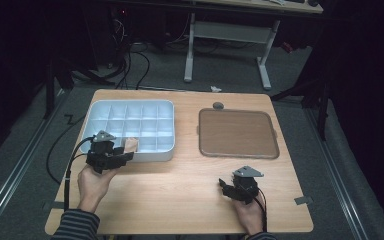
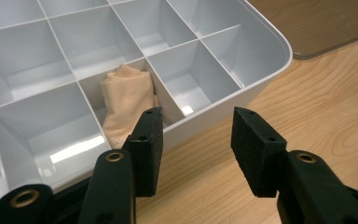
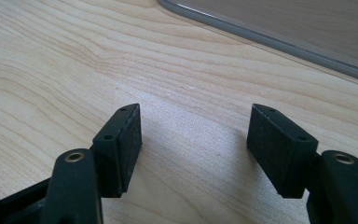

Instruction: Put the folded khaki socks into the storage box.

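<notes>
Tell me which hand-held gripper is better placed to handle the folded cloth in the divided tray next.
Left. The left hand-held gripper is open at the white divided tray rim, beside the beige folded cloth. The right hand-held gripper sits open over bare table, near the brown tray.

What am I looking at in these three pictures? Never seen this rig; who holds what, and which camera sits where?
A person holds two hand grippers. The high view looks down on a wooden table. The other two cameras ride on the grippers. The left gripper is open at the near edge of a white divided box; a folded beige cloth lies in one compartment, beyond its fingers, not held. The right gripper is open over bare wood, near a brown tray.
</notes>
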